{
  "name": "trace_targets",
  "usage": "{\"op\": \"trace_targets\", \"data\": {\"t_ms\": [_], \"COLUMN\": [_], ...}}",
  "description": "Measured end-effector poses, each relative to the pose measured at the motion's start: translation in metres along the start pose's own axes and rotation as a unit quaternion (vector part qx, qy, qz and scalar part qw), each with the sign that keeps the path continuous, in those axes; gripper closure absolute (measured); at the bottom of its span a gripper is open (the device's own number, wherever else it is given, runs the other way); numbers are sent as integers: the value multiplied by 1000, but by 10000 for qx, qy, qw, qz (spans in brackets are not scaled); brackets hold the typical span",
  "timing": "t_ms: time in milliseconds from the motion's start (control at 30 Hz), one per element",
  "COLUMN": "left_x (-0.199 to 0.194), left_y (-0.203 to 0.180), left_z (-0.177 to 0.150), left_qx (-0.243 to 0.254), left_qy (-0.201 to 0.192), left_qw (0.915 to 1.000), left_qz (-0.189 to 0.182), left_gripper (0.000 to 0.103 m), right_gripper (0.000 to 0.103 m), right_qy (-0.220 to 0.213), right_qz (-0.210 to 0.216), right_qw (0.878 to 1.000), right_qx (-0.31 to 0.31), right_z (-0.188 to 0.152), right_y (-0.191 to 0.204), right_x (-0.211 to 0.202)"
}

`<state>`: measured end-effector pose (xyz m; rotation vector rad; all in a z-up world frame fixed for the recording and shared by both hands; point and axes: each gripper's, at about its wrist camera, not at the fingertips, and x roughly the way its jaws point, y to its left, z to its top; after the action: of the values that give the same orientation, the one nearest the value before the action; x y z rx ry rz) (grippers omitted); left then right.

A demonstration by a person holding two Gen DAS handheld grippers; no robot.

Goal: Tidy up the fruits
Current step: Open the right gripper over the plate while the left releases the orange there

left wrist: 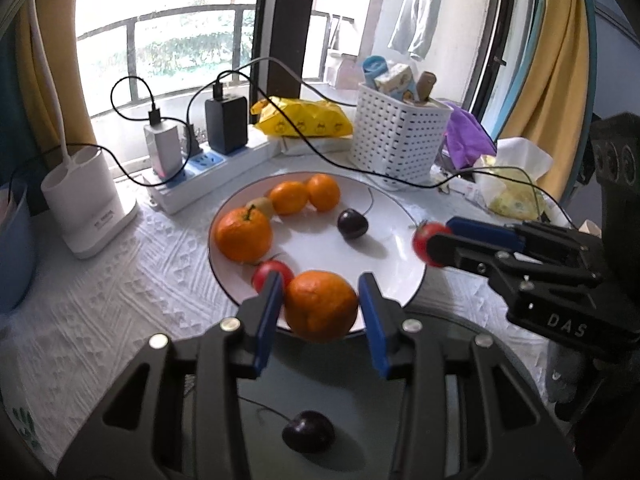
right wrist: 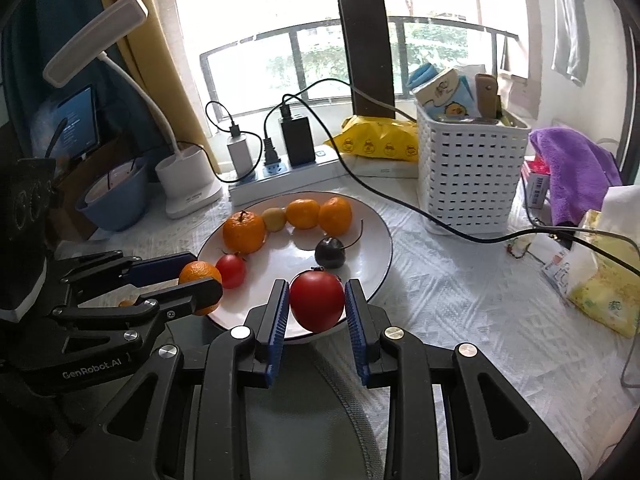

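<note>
A white plate [left wrist: 394, 216] [right wrist: 376, 232] holds three oranges [left wrist: 242, 234], a small yellow-green fruit [right wrist: 274, 219], a red tomato [left wrist: 269, 273] and a dark cherry [left wrist: 352, 223]. My left gripper [left wrist: 320, 304] is shut on an orange [left wrist: 321, 306] over the plate's near rim; it also shows in the right wrist view [right wrist: 200, 276]. My right gripper [right wrist: 317, 302] is shut on a red tomato [right wrist: 317, 301] above the plate's right rim, also seen in the left wrist view [left wrist: 425, 242]. Another dark cherry [left wrist: 308, 431] lies on a grey round surface below my left gripper.
Behind the plate stand a power strip with chargers [left wrist: 208, 160], a white lamp base [left wrist: 86, 208], a white basket [left wrist: 400, 136], a yellow packet [left wrist: 304, 118] and a purple cloth [right wrist: 576, 168]. Black cables [right wrist: 440, 224] cross the table. A blue bowl [right wrist: 114, 198] stands left, a tissue pack [right wrist: 604, 284] right.
</note>
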<state>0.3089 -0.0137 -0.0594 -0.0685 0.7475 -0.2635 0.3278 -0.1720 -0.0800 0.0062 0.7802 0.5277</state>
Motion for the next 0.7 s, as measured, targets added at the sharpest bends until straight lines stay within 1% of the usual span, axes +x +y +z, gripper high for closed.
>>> {"op": "trace_targets", "data": {"t_ms": [100,267,700], "left_x": [-7,-23,-66], "left_y": [1,4,33], "left_z": [1,0,-20], "left_qx": [-16,-29,-261], "left_qy": [-80,-196,-396], "left_qw": [10000,9998,9983], "left_qz": [-26,67,347], "left_gripper": [57,56,56], "right_gripper": [72,72,72], "right_qy": [-65,-116,-33], "right_qz": [-17,-70,-47], "right_qw": [10000,9999,9999], "right_qx": [6,1,-104], "right_z": [1,0,-11], "right_y": [1,4,25], "right_x": [-6,-13,-25]}}
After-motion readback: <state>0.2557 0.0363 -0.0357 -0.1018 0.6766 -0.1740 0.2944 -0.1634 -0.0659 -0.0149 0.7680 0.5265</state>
